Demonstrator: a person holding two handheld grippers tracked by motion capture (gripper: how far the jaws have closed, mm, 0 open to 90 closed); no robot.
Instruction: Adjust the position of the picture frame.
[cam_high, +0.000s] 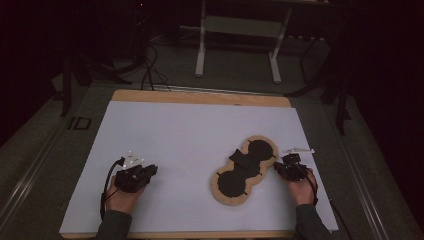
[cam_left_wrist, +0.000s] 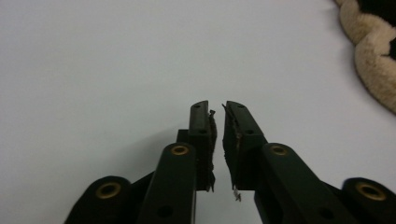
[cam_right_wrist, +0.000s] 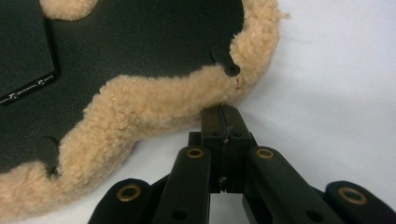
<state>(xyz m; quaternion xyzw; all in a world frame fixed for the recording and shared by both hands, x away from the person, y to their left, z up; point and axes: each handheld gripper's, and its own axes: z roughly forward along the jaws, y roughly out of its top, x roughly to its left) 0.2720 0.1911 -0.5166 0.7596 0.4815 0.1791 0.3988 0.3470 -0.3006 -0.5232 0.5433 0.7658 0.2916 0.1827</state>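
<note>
A peanut-shaped pad with a tan fleece rim and a black inner face lies on the white sheet at right of centre. A black flap rests on its middle. My right gripper sits at the pad's right edge. In the right gripper view its jaws are shut flat together, tips touching the fleece rim with nothing seen between them. My left gripper rests on the sheet at the left, well apart from the pad. Its jaws stand a narrow slit apart and hold nothing. The fleece rim is at the far right.
The white sheet covers a wooden table whose edge shows at the back and front. Beyond the table stands a white frame on two legs, with cables on the dark floor.
</note>
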